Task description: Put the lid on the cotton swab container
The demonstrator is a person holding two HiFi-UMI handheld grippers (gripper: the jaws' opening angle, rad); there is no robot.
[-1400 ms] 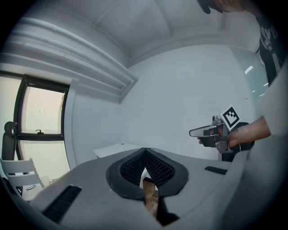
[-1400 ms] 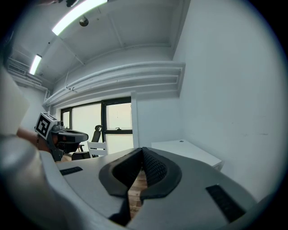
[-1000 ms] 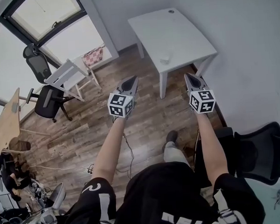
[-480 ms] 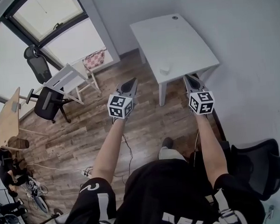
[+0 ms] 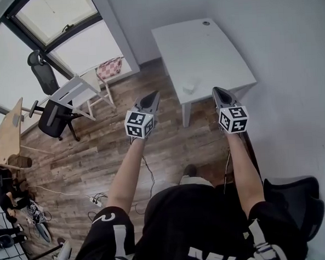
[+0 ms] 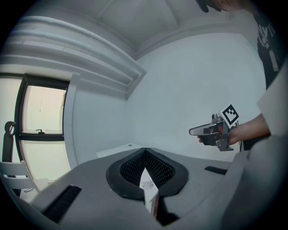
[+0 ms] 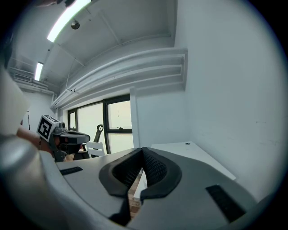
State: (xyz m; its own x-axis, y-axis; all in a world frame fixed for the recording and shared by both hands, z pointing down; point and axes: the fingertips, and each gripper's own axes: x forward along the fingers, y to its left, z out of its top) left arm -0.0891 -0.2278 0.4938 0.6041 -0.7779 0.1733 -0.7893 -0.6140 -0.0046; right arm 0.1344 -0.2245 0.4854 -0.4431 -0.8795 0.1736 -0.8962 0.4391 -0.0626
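A small white object, probably the cotton swab container (image 5: 188, 88), sits near the front edge of a white table (image 5: 212, 52); it is too small to tell a lid from a body. My left gripper (image 5: 151, 96) is held out over the wooden floor, left of the table, jaws shut and empty. My right gripper (image 5: 218, 91) hovers at the table's front right corner, also shut and empty. In the left gripper view the shut jaws (image 6: 145, 150) point at the table (image 6: 118, 150), with the right gripper (image 6: 199, 131) beside. The right gripper view shows its own shut jaws (image 7: 143, 150).
A white folding chair (image 5: 79, 92) and a black office chair (image 5: 50, 112) stand left by the windows. Another black chair (image 5: 298, 198) is at my lower right against the wall. Cables (image 5: 95, 199) lie on the floor. A small dark disc (image 5: 206, 23) marks the table's far end.
The person has stepped toward the table, which now lies closer under the grippers. Both grippers stay shut and held out as before.
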